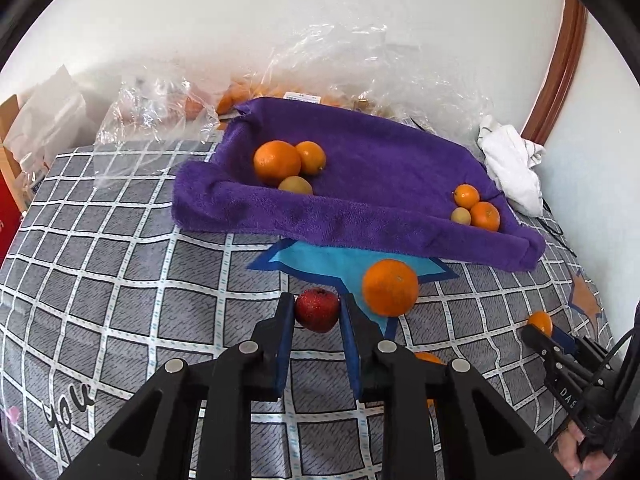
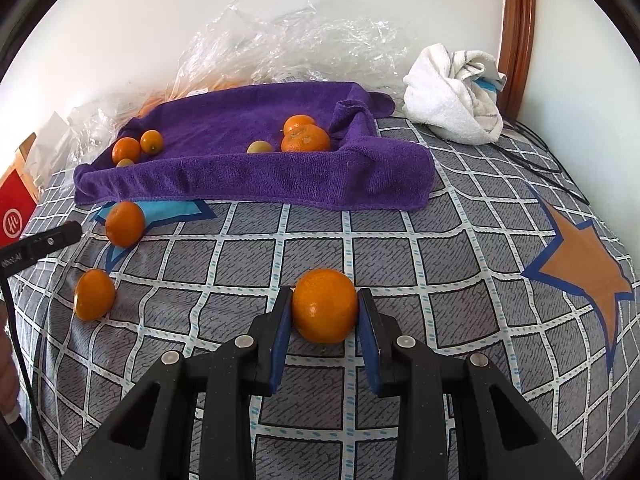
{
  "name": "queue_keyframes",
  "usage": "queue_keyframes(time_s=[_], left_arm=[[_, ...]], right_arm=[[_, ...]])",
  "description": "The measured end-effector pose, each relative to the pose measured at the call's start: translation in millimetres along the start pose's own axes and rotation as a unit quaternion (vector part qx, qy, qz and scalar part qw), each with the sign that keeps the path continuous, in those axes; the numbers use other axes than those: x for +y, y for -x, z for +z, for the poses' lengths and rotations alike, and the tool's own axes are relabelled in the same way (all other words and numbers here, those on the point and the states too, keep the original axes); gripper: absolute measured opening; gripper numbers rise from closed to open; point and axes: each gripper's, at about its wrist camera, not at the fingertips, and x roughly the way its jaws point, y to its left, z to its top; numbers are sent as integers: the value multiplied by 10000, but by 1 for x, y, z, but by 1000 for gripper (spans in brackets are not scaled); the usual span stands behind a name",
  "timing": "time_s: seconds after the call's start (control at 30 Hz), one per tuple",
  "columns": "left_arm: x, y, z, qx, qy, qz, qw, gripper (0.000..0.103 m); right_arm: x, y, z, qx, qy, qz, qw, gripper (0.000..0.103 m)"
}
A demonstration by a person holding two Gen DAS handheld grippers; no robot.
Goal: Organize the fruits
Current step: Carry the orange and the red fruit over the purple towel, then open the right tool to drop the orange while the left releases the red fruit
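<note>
My left gripper [image 1: 317, 308] is shut on a small red apple [image 1: 317, 310], lifted slightly off the checked bedcover. A large orange [image 1: 390, 287] lies just right of it. My right gripper [image 2: 325, 310] is shut on an orange [image 2: 325, 306]; the left wrist view shows that gripper [image 1: 544, 330] at the right edge with the orange [image 1: 540, 322]. Behind lies a purple towel [image 1: 360, 208] folded into a tray, with oranges and a yellowish fruit at its left [image 1: 277, 162] and several smaller ones at its right [image 1: 476, 208]. Two loose oranges [image 2: 125, 224] [image 2: 94, 294] lie left in the right wrist view.
Crumpled clear plastic bags [image 1: 168, 104] with more oranges lie behind the towel against the wall. A white cloth bundle [image 2: 456, 92] sits at the back right beside a wooden frame [image 2: 520, 32]. A red box [image 2: 16, 208] stands at the left. Cables [image 2: 552, 168] run along the right.
</note>
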Motion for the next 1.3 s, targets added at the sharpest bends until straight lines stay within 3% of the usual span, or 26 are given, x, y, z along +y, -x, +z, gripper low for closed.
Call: queue_keyframes(time_s=[0.2, 0.67, 1.03, 1.3], left_arm=[[5, 14, 15, -112, 95, 67, 9999, 22], [9, 10, 81, -295, 420, -124, 9986, 22], [11, -29, 118, -230, 411, -69, 9989, 22], [19, -51, 124, -119, 442, -46, 9989, 22]], right_arm=[[2, 6, 12, 64, -38, 214, 9997, 32], [-3, 12, 108, -456, 64, 330, 9984, 32], [-11, -54, 171, -245, -26, 502, 9984, 32], [-8, -123, 184, 291, 36, 538, 9981, 32]])
